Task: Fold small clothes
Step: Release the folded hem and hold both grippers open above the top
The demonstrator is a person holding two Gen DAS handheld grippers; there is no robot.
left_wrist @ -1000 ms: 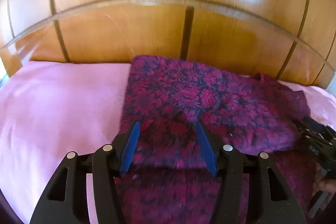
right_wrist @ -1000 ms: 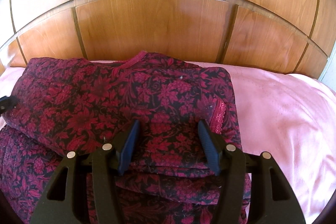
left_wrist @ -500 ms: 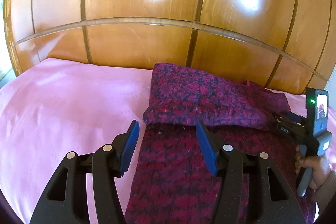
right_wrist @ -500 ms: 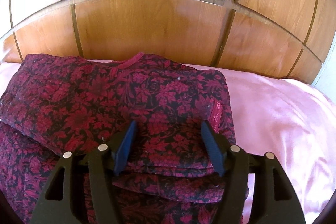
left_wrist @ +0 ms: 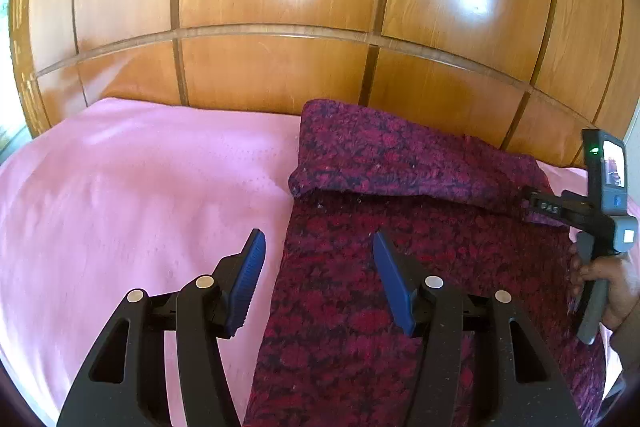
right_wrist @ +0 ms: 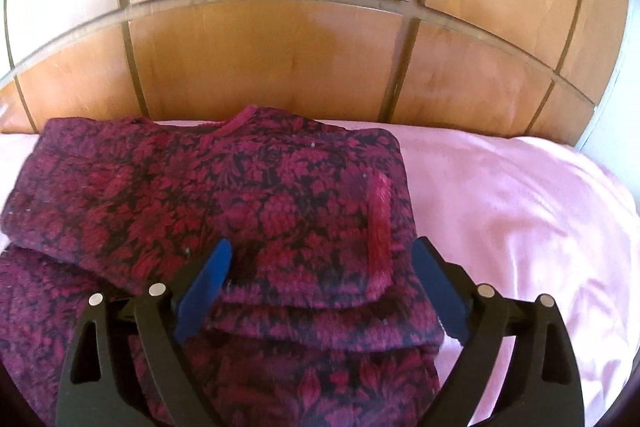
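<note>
Lying on a pink bedsheet [left_wrist: 140,195] in front of a glossy wooden panelled headboard [left_wrist: 280,67], a dark red floral garment [left_wrist: 380,307] is seen in both views, its far part folded over onto the lower part. In the left wrist view the garment fills the lower centre and right of the frame, the fold edge running across the middle right, while the bare sheet covers the left half. The left hand-held gripper [left_wrist: 318,263] is held at the bottom centre with its blue pads apart and nothing pinched between them; the left pad is seen over the sheet and the right pad over the cloth, straddling the garment's left edge. At the right edge of that frame the right hand-held gripper [left_wrist: 536,205] is seen, gripped by a hand [left_wrist: 608,287], its tip at the right end of the folded layer. In the right wrist view the folded garment [right_wrist: 200,195] takes up the left and centre, with a red trimmed neckline at the upper centre and a red cuff just right of centre. The right hand-held gripper [right_wrist: 322,269] has its jaws spread wide, having just been opening; the folded stack's near corner lies between the pads, which do not press on it.
</note>
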